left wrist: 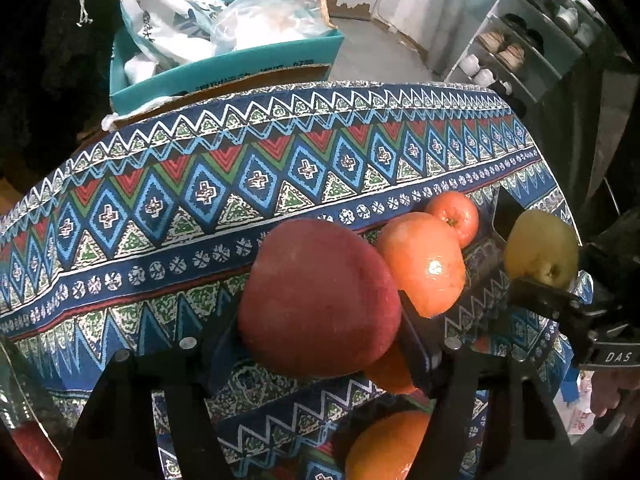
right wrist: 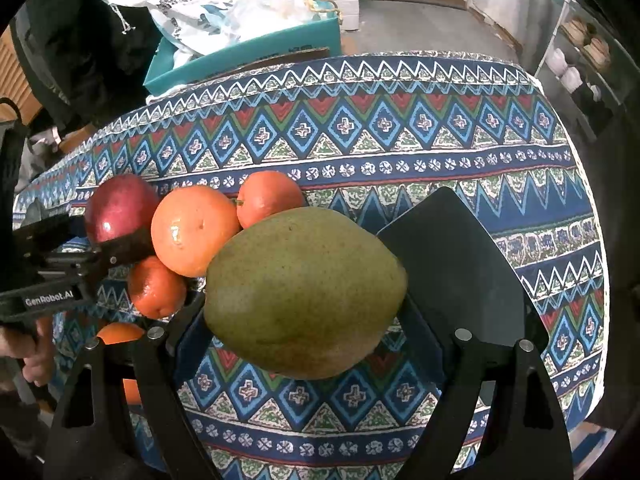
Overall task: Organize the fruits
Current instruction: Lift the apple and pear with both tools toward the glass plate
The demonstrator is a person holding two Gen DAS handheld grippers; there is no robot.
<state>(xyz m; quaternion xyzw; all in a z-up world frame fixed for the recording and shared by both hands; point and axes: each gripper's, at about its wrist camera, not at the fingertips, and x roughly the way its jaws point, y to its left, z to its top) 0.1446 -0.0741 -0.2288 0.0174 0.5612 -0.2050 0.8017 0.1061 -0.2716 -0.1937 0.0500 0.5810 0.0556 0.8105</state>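
the left gripper (left wrist: 320, 344) is clamped on a red apple (left wrist: 316, 300), one finger on each side of it, just above the patterned tablecloth (left wrist: 160, 200). the right gripper (right wrist: 308, 320) has a green pear (right wrist: 304, 292) between its fingers; the near-left finger touches the pear, but whether the right finger (right wrist: 460, 264) presses on it i cannot tell.

the two held fruits sit at either end of a tight cluster near the middle of the table. between them lies a large orange (right wrist: 194, 228), touching the pear, with a small tangerine (right wrist: 268, 196) just beyond it and another tangerine (right wrist: 156, 288) nearer, under the left gripper's finger. one more orange (left wrist: 384, 444) lies at the near edge. beyond the table's far-left edge stands a teal cardboard box (right wrist: 240, 56) holding a white rice bag (right wrist: 192, 4).
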